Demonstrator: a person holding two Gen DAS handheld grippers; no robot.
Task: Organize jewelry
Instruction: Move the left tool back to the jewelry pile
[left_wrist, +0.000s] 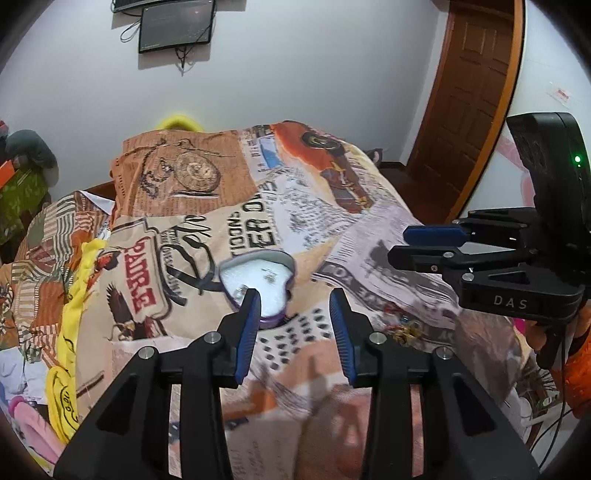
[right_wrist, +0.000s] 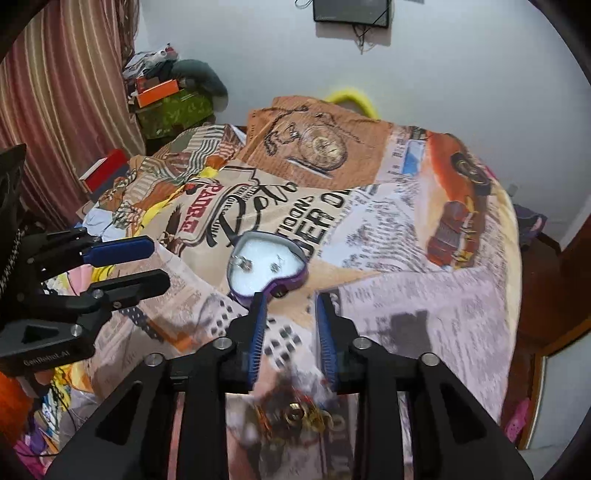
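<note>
On the left, left gripper (left_wrist: 295, 317), blue pads spread apart with nothing between them, up over a bed blanket (left_wrist: 192, 229) printed with newspaper pictures. In the middle of the blanket, just beyond both claws, a purple heart-shaped box (right_wrist: 267, 264), open, white inside, with two small shiny earrings (right_wrist: 260, 264) lying in it. On the right, right gripper (right_wrist: 291, 325), pads also spread and pinching nothing, with a little heap of gold jewelry (right_wrist: 299, 415) on the blanket near it, blurry, not touched by either claw.
</note>
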